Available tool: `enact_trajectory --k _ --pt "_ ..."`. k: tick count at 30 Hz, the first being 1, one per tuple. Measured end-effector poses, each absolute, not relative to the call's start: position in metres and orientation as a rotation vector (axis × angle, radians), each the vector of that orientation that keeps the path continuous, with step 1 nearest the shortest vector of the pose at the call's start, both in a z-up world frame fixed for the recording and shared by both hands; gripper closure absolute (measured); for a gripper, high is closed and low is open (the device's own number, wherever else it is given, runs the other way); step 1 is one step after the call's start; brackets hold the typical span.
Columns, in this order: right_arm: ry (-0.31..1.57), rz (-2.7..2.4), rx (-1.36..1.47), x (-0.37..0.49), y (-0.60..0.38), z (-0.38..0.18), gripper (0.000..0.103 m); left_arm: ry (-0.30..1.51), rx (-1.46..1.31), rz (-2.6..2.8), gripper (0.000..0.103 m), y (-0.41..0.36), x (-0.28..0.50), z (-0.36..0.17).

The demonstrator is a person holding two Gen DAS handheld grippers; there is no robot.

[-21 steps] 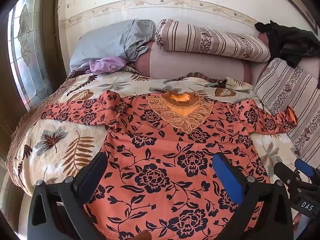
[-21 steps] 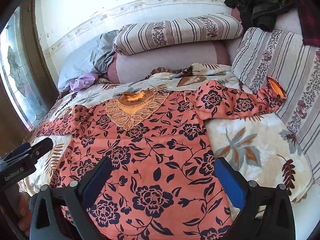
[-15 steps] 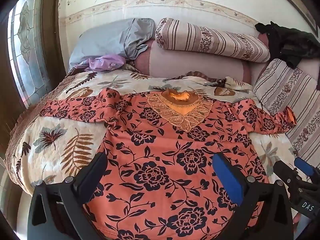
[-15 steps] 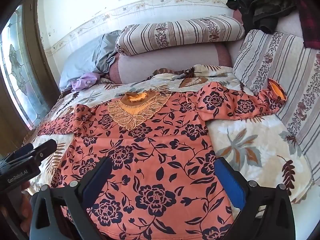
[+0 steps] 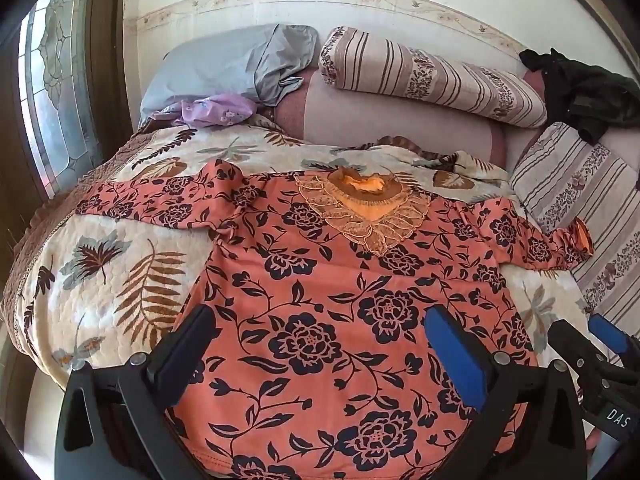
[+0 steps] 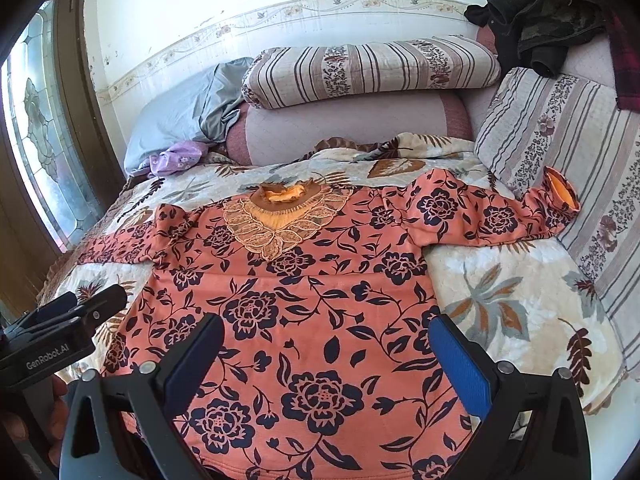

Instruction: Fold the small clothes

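An orange shirt with dark flowers [image 5: 320,300] [image 6: 304,300] lies face up and spread flat on the bed, neck with lace collar [image 5: 364,208] away from me, sleeves out to both sides. My left gripper [image 5: 320,340] is open and empty above the shirt's lower left part. My right gripper [image 6: 328,348] is open and empty above the lower right part. The right gripper also shows at the right edge of the left wrist view [image 5: 592,344], and the left gripper at the left edge of the right wrist view [image 6: 68,320].
The bed has a leaf-print quilt [image 5: 100,264] [image 6: 500,300]. Striped cushions [image 5: 424,72] [image 6: 568,140], a grey pillow [image 5: 224,64], a purple cloth [image 5: 216,108] and dark clothes [image 6: 540,28] lie at the back and right. A window [image 5: 52,80] is at the left.
Both grippers have drawn back and risen slightly, so the shirt sits a little lower and farther in both views. The shirt has not moved. Both stay open.
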State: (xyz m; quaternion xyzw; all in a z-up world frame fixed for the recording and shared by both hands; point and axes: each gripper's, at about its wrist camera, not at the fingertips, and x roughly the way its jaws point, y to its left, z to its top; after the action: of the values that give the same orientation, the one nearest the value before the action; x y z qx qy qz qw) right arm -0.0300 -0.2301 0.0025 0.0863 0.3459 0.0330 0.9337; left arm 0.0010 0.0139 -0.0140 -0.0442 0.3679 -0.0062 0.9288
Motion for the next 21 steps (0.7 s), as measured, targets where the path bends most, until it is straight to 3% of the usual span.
enact_trajectory --k 21 --pt "0.712 0.076 0.179 -0.0292 -0.2263 0.0009 0.0 0.773 -0.101 -0.022 0.0 0.0126 0.0031 -0.024"
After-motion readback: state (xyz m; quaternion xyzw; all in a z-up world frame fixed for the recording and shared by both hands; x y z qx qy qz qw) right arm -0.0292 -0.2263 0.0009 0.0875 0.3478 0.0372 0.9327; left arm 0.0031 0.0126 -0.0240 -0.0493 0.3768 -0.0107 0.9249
